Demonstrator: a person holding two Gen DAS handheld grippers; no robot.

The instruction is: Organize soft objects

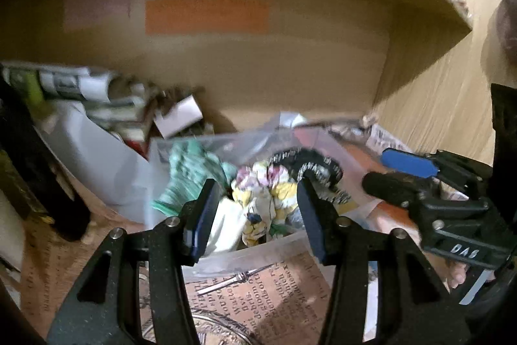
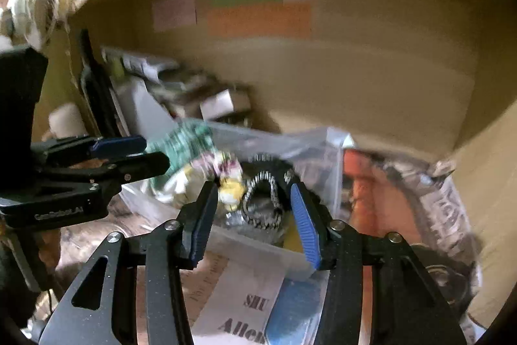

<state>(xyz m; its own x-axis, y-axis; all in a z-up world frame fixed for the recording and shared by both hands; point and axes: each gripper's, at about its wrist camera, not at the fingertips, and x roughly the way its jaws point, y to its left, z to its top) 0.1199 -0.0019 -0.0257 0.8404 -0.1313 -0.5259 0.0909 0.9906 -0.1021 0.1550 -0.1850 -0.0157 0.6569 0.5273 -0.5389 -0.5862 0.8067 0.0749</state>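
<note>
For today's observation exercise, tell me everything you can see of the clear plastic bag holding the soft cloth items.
The clear plastic bag is thin, see-through and crumpled. It lies open-mouthed inside a cardboard box, on printed papers. Inside it are a green patterned cloth, a white flowery cloth and a black piece with white-speckled edging. Both grippers stand open near its mouth; neither visibly pinches it. Blur hides finer detail.

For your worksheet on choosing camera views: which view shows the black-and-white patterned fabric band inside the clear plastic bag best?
The right wrist view: the black-and-white patterned fabric band sits central, its looped shape visible. The left wrist view shows only its upper curve, partly behind a finger.
</note>
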